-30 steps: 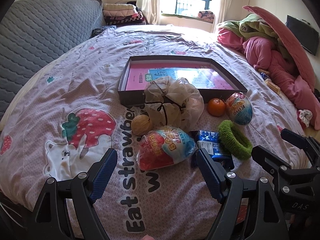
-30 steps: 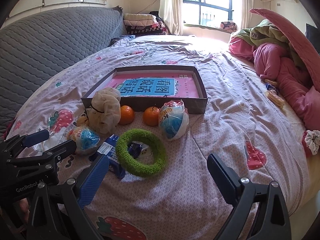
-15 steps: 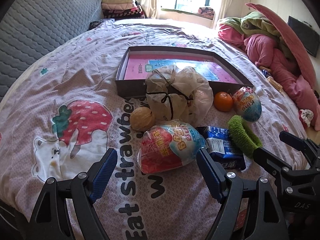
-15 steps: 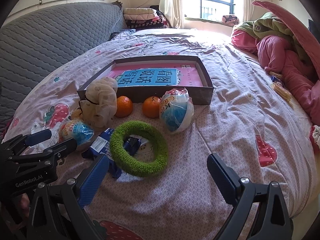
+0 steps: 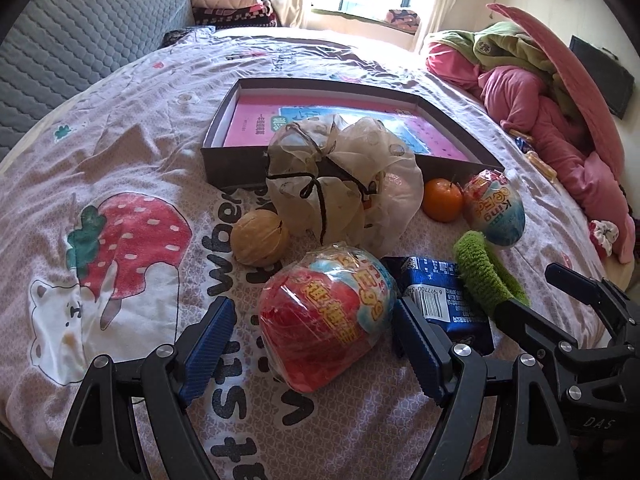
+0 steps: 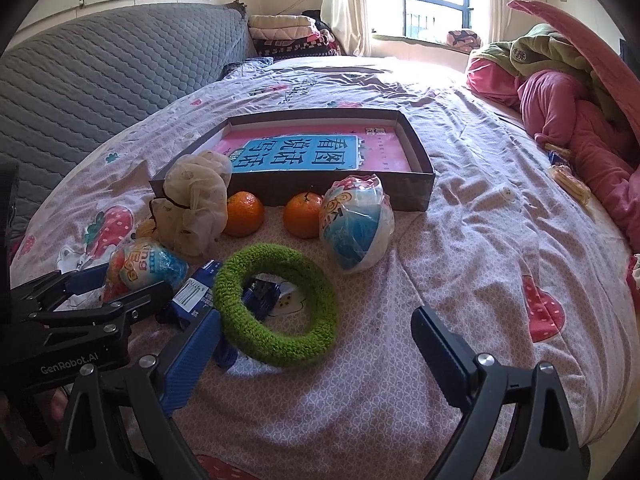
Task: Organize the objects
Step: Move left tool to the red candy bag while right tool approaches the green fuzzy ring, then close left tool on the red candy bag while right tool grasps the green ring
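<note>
Red-and-blue wrapped egg toy (image 5: pixel 326 316), yellow print partly reading "Egg", lies near the bed's (image 5: pixel 120 128) near edge between the spread jaws of the left gripper (image 5: pixel 312 354), untouched. Blue barcoded packet (image 5: pixel 442 300) just beside. Green ring (image 6: pixel 276 304) before the right gripper (image 6: pixel 316 354), jaws wide. Neighbouring gripper body reads "GenRobot.AI". Bare bedspread at right.

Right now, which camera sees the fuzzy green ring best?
The right wrist view: the green ring lies there as a full circle with its hole open, just ahead of the right gripper. The left wrist view shows it edge-on, only a green strip.
</note>
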`<action>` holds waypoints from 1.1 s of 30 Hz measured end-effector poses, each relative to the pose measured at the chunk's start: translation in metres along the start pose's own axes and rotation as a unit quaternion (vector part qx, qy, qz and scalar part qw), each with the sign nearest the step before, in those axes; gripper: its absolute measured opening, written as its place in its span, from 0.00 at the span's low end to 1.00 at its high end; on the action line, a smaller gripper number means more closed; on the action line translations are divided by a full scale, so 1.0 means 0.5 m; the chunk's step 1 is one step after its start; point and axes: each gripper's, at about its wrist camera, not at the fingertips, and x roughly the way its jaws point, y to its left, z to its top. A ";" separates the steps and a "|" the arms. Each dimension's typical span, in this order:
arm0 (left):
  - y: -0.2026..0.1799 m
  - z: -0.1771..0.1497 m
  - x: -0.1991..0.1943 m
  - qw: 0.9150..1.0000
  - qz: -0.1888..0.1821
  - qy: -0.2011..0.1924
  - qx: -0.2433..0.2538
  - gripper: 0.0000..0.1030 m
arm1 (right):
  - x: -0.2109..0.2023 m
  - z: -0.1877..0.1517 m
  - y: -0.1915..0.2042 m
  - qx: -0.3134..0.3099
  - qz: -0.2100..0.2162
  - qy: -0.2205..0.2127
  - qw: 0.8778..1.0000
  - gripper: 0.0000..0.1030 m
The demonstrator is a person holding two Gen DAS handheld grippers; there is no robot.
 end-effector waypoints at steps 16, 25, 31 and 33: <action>-0.002 0.001 0.019 1.000 -0.024 0.006 -0.003 0.72 | 0.021 -0.003 0.035 -0.047 0.024 -0.001 0.999 0.58; 0.003 0.002 0.022 0.999 -0.045 0.012 -0.007 0.62 | 0.032 0.009 0.038 -0.057 0.070 0.010 0.996 0.38; 0.000 0.001 0.016 0.999 -0.053 0.010 -0.005 0.58 | 0.024 0.004 0.048 -0.061 0.094 0.004 0.994 0.18; 0.001 0.000 0.013 0.998 -0.055 0.008 -0.007 0.58 | 0.023 0.004 0.044 -0.053 0.104 0.004 0.993 0.17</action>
